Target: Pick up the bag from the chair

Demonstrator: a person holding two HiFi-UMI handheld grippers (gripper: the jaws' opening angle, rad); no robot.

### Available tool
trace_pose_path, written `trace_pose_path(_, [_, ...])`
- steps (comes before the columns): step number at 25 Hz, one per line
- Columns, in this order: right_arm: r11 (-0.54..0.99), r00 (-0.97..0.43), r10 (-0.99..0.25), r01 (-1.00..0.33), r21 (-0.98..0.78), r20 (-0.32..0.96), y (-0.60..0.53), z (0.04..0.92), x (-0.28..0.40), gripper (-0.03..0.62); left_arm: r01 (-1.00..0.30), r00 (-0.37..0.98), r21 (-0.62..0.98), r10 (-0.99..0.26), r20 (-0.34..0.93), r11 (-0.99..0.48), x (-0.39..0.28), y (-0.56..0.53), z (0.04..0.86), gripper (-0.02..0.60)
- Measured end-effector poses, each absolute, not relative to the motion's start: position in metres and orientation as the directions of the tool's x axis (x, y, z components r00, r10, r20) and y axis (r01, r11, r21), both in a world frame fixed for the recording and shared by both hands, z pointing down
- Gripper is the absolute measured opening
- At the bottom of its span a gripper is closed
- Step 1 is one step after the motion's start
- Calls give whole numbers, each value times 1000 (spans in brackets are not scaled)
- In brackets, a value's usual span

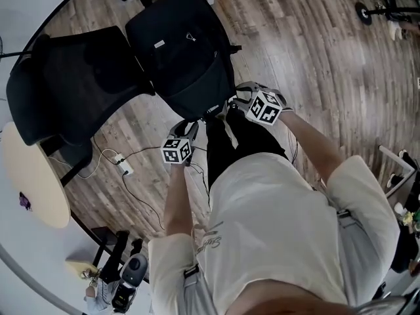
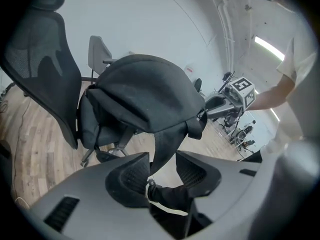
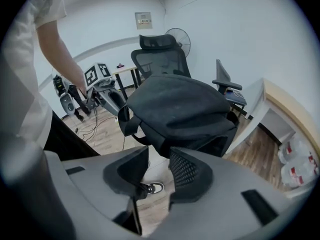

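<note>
Reaching down at the black bag [image 1: 184, 51] with 2 grippers, 1 near each front corner, probably to take it from both sides at once. Sits slumped on the seat of the chair [image 1: 59, 90], straps dangling off the front edge toward the fingers.

Left gripper [image 2: 162, 160]: spread wide, pinching nothing. Has 1 strap [image 2: 161, 144] hanging straight down into the gap between the 2 pads, seemingly pressed by neither. Looks held there in order to close on that strap. Bulk of the bag just beyond and above these fingertips.

Right gripper [image 3: 159, 159]: also spread wide and empty. Shows only floor and a shoe [image 3: 151, 188] through the gap. Bag's lower edge just past and above these fingertips, a little toward the right-hand pad. Looped strap [image 3: 127, 121] off to the left of them, apart.

Judged as the approach, with no grasp made yet. Calls for easing forward onto fabric or strap before squeezing.
</note>
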State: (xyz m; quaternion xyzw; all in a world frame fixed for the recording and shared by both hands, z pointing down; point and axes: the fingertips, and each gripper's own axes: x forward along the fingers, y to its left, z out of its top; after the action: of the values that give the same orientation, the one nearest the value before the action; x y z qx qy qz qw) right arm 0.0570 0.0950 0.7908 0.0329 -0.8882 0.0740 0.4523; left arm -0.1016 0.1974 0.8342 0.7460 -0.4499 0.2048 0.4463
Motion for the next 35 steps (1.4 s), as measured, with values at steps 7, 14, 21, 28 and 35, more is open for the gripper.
trace_pose_path(7, [992,-582,80,-32,-122,810,101,799,38,133,-826,562,496,-464,685,-268,-86,175,835,167])
trace_pose_path(14, [981,-606,116,-54,-186,787,97,794,24,125,-816,575,426,-472,668,-391,-90,163,803,167])
trace_pose_path(21, [989,-696,60,-57,-139,716,68,750,-2,92,-808,588,408,-541,601,-425,-108,133,757,164])
trace_pose_path(28, [939,-758,10,-217,-267,652,40,733,-26,89,-767,637,489,-580,508,-415,-121,105,727,123])
trace_pose_path(35, [934,-742,-49,-271,-232,669,12,707,-38,80,-728,675,524,-594,437,-443,-136,79,700,98])
